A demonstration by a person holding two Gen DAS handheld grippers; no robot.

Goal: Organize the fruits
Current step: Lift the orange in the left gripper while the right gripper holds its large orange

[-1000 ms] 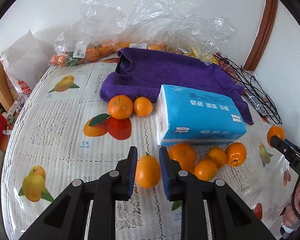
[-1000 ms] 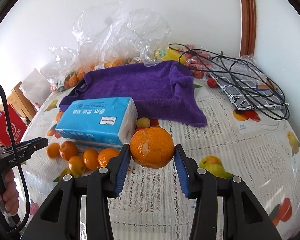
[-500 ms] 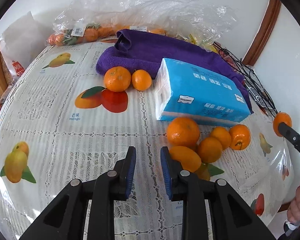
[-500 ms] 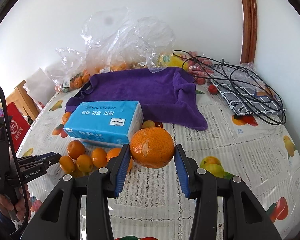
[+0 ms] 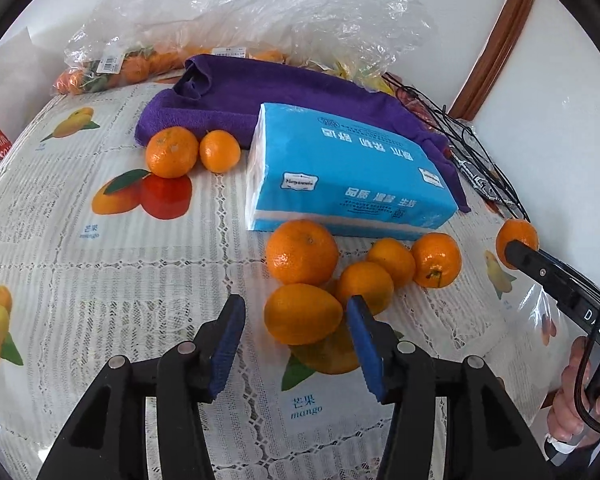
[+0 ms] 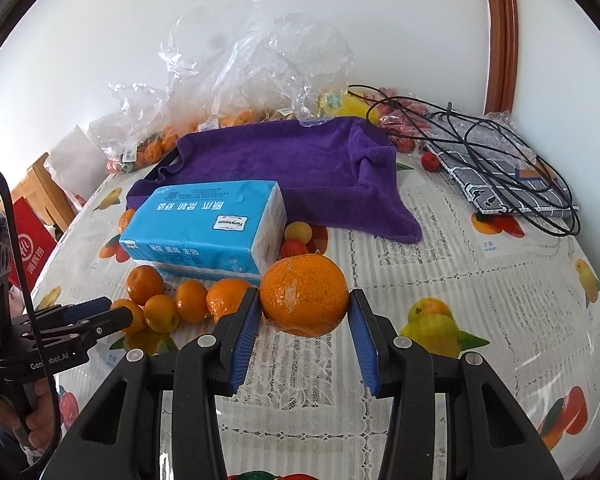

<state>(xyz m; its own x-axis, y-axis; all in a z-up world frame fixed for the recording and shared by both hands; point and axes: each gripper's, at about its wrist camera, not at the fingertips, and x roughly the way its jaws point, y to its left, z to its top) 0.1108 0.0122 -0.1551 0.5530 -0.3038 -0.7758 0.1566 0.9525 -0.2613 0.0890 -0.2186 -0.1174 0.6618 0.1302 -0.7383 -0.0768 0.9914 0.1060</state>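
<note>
Our left hand-held gripper (image 5: 296, 334) has just been opening its jaws, and they now stand apart around an oval orange (image 5: 303, 313) that lies on the worktop (image 5: 100, 264); the left pad is clear of it, and whether the right pad touches it we cannot tell. This orange sits at six o'clock in a cluster of five; a big orange (image 5: 302, 251) is at twelve o'clock from it, three smaller ones at one to two o'clock. Just beyond the cluster lies a blue tissue pack (image 5: 348, 176), with a purple towel (image 5: 260, 92) behind it. Two more oranges (image 5: 192, 152) touch the towel's edge at ten o'clock. Our right hand-held gripper (image 6: 304, 322) is clamped on a large orange (image 6: 304, 294).
</note>
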